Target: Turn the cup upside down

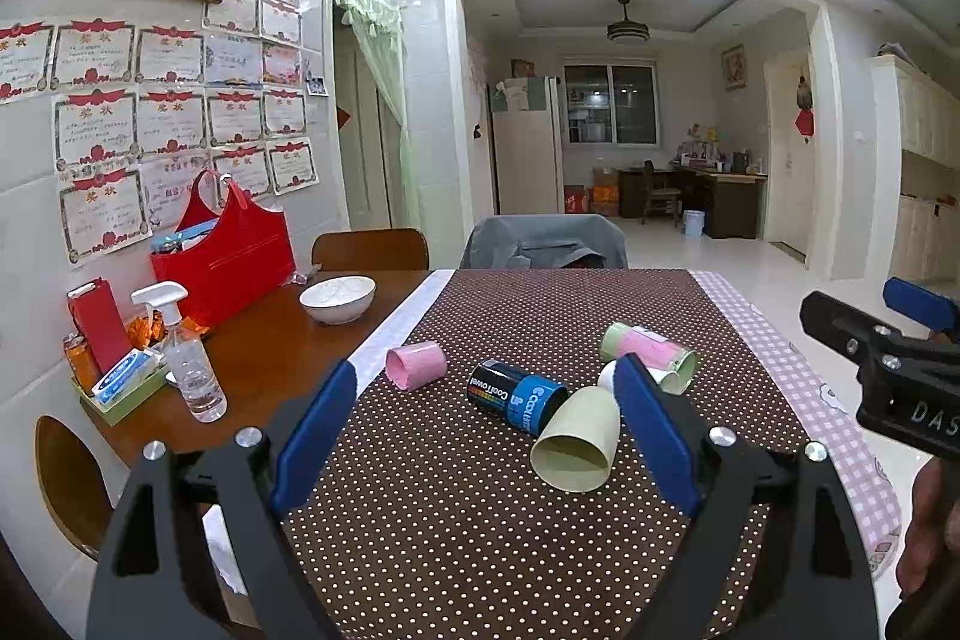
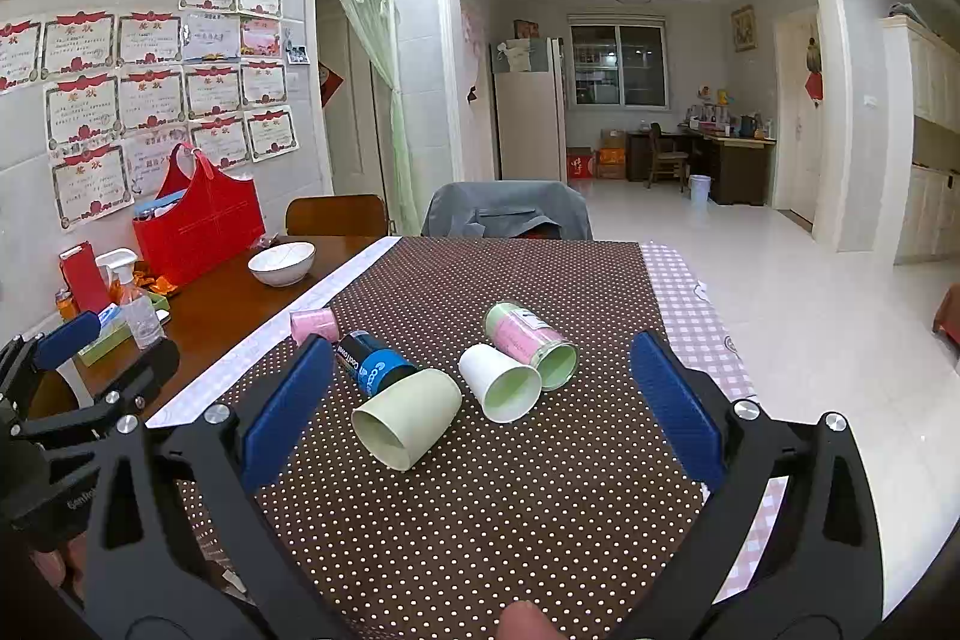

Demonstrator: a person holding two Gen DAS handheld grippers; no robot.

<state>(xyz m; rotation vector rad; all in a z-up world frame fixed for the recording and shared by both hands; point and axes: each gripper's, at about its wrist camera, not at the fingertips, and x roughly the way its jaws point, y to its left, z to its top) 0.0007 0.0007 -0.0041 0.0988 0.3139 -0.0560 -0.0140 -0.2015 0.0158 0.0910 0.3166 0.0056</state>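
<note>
Five containers lie on their sides on the dotted brown tablecloth (image 2: 480,508), ahead of both grippers, and none is gripped. The left gripper (image 1: 486,412) has its jaws spread wide and empty; the right gripper (image 2: 480,400) is likewise spread wide and empty. From left to right ahead of the right gripper: the pink cup (image 2: 315,325) lies furthest left, partly hidden behind the left blue pad; the black-and-blue canister (image 2: 372,361) lies next; the pale green cup (image 2: 408,415) lies nearest, mouth toward the gripper, its base apparently touching the canister; the white paper cup (image 2: 501,382) lies just right of centre, its rim against the pink-and-green canister (image 2: 531,340). The task does not specify which cup; the pale green cup is the likeliest candidate, being nearest and between the jaws. Risks: all items are round and lying down, so a glancing pad contact may roll the target away. Closing on the pale green cup may also nudge the adjoining canister. The paper cup may crush under excess force. Rotating a cup among close neighbours may knock them.
</note>
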